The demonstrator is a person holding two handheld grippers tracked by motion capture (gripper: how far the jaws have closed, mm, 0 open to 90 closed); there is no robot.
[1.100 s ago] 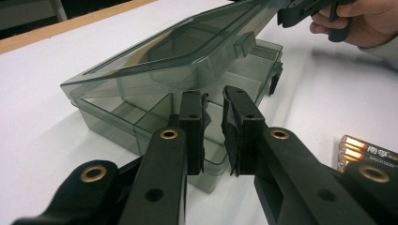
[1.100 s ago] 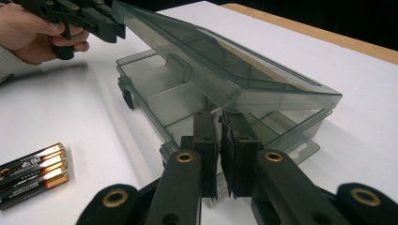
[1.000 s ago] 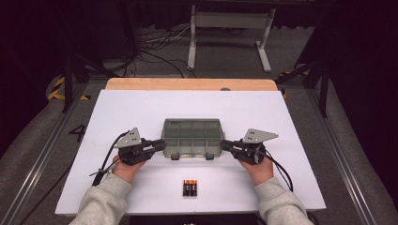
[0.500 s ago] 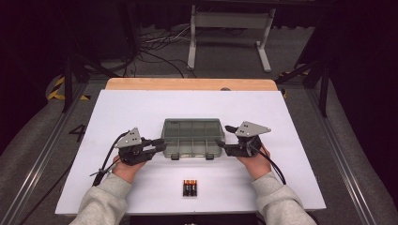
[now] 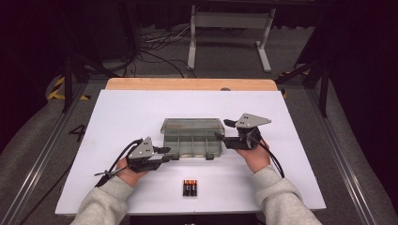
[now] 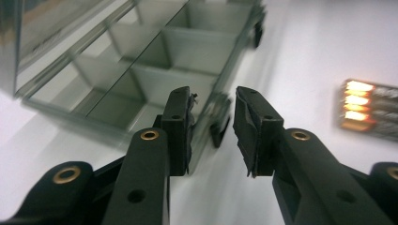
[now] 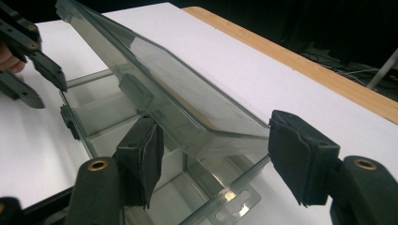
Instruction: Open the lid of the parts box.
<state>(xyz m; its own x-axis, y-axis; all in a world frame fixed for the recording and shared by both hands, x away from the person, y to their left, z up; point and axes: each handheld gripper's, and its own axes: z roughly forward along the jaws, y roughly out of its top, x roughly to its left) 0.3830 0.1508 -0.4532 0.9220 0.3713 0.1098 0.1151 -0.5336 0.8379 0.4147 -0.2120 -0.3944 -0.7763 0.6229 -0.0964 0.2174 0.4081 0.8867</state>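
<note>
We note a clear compartment box (image 5: 192,137) near the middle of the white table (image 5: 117,117), its lid (image 7: 187,108) lifted partway and tilted up over the tray below. In the right gripper view the lid's free corner lies between the two pads, the left pad under the lid's edge and the right pad off to the side of it; we cannot tell whether either pad touches the plastic, and there is a clear gap on the right side. We record the right gripper (image 5: 224,130) as spread, not clamped, at the box's right end.

The left gripper (image 5: 172,153) sits at the box's front left corner. In the left gripper view its jaws have just been opening: they stand apart, with a black latch (image 6: 218,133) on the box's front wall seen in the gap between them, slightly beyond the pads (image 6: 180,126). The pads do not press on it.

Empty compartments show through the tray walls. A small pack of batteries (image 5: 189,187) lies on the table in front of the box, well apart from both grippers, between the person's sleeves.
</note>
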